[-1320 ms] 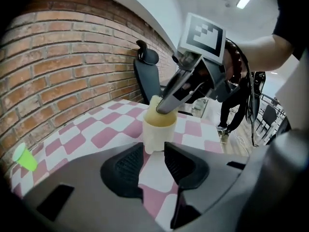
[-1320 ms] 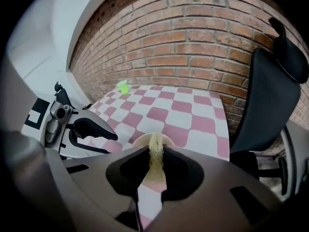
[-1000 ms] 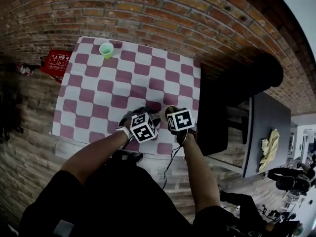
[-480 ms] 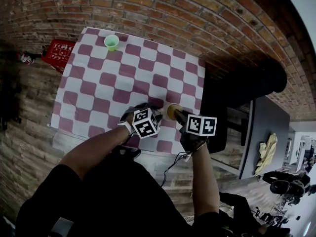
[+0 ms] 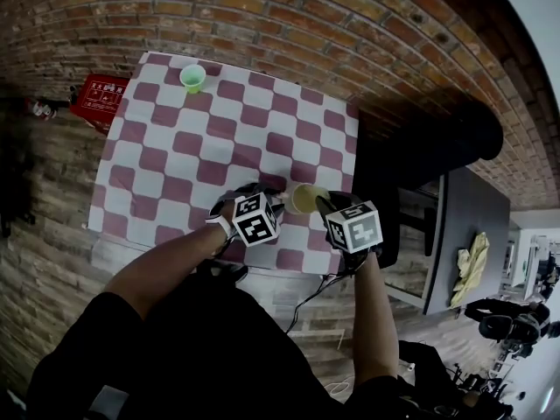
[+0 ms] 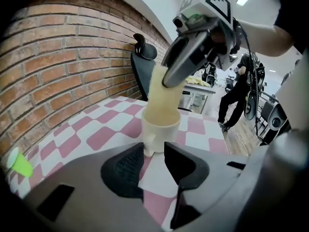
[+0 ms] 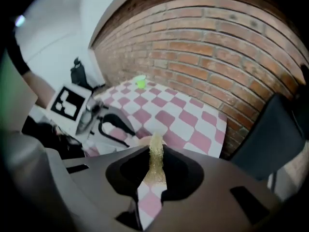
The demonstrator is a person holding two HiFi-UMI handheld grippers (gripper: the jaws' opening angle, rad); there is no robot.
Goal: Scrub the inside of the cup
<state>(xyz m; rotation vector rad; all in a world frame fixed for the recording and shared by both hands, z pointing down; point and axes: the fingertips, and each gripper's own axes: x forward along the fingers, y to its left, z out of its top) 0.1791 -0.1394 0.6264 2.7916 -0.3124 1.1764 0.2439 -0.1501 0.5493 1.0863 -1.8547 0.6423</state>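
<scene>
Our left gripper (image 6: 153, 151) has its fingers drawn in close on the small handle (image 6: 148, 147) of the cream cup (image 6: 160, 129), with only a thin strip of cloth-covered counter showing between them behind the handle. The cup stands upright on the counter (image 5: 175, 173), near its front edge and toward the right corner, on a pink-and-white chequered cloth.

Our right gripper (image 7: 155, 151) is clamped tight on a pale yellow sponge (image 6: 161, 93), which shows edge-on as a thin strip pinched between the fingers. Seen from the left gripper view, this gripper comes down at a slant from the upper right and the sponge's lower end sits inside the cup's mouth. The sponge fills the opening, so we cannot see the inner wall or the bottom of the cup.

In the head view the marker cubes cover both sets of fingers, and only the cup's rim and the yellow inside it show between the two cubes.

Well apart from all this, a small green cup (image 5: 192, 78) stands upright at the far left corner of the counter. A brick wall (image 6: 63, 57) runs along the far side. A black office chair (image 6: 143, 62) stands just past the counter's right end, and beyond it is a dark desk (image 5: 472, 217) with a yellow cloth (image 5: 475, 265) lying on it. A red box (image 5: 99, 103) with white print sits off the counter's left side. A person in dark clothes (image 6: 236, 98) stands in the background.
</scene>
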